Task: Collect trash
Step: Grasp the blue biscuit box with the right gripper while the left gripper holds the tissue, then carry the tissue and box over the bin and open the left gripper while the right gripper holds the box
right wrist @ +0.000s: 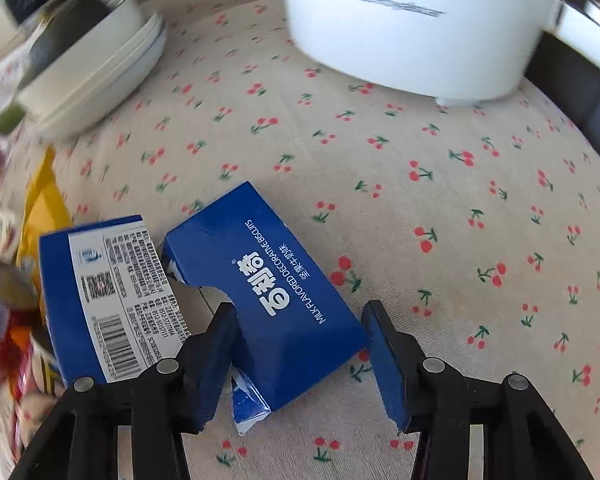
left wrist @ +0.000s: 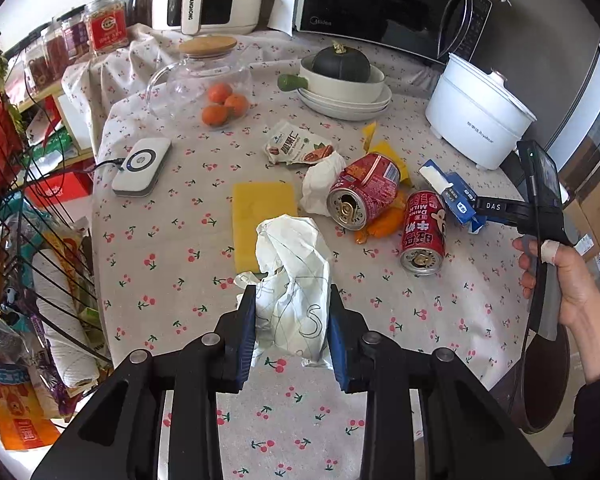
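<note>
On the cherry-print desk (right wrist: 440, 200), left tongs (left wrist: 292, 320) grip crumpled white paper (left wrist: 292, 280), while open right tongs (right wrist: 300, 344) straddle the torn blue cardboard biscuit box (right wrist: 276, 304); close squarely across its sides.

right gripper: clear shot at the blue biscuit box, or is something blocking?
Probably yes. The right gripper is open and already straddles the torn blue biscuit box, one finger on each side. Nothing lies between the pads and the cardboard; the red cans sit off to its left.
</note>
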A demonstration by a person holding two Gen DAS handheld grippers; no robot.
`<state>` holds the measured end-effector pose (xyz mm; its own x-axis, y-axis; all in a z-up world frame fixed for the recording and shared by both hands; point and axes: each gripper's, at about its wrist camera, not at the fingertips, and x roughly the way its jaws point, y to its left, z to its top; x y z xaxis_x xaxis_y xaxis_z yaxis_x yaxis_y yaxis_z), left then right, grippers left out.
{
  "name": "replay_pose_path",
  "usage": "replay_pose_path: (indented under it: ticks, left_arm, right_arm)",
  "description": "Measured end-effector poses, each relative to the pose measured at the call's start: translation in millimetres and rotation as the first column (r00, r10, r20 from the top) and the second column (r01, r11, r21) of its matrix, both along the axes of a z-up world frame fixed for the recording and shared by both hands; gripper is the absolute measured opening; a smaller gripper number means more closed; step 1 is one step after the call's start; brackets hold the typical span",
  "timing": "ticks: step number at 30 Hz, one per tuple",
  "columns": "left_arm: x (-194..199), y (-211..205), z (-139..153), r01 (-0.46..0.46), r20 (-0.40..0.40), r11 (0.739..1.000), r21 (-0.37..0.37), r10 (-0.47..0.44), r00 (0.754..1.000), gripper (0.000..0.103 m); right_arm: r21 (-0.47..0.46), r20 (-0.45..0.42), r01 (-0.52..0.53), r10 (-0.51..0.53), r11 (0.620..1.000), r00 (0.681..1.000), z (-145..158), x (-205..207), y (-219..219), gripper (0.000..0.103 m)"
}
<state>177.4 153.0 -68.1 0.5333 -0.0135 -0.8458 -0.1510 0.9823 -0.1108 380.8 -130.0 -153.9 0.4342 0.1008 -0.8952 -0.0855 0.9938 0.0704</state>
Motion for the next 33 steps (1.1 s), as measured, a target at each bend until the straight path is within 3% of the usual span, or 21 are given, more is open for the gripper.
replay_pose_path:
  ticks: [4,14,22,28,33]
  left_arm:
    - [2,-9,-1,0.017,-0.003,1.000,0.019,-0.017,1.000,0.033]
    - [-10,-25,10,0.036,0.023,0.999,0.017,-0.037,0.999,0.033]
    - [-21,-39,15,0.046,0.032,0.999,-0.005,-0.046,0.998,0.033]
    - [-23,-47,11,0.065,0.019,0.998,0.015,-0.066,0.998,0.033]
    - [-20,-51,3,0.080,-0.007,0.996,0.038,-0.079,0.997,0.033]
  right_arm:
    - [0.039,-0.031,-0.005,0.006,0.999,1.000,2,-13,-13,0.055]
    - [0.067,0.013,-0.023,0.022,0.997,1.000,43,-87,-61,0.056]
    - [0.074,-0.035,0.043,-0.040,0.996,0.999,32,-119,-91,0.073]
    - [-0.038,-0.007,-0.029,0.029,0.999,1.000,17,-120,-79,0.076]
    - [-0.163,0.012,-0.132,0.135,0.978,0.991,2,-109,-63,0.076]
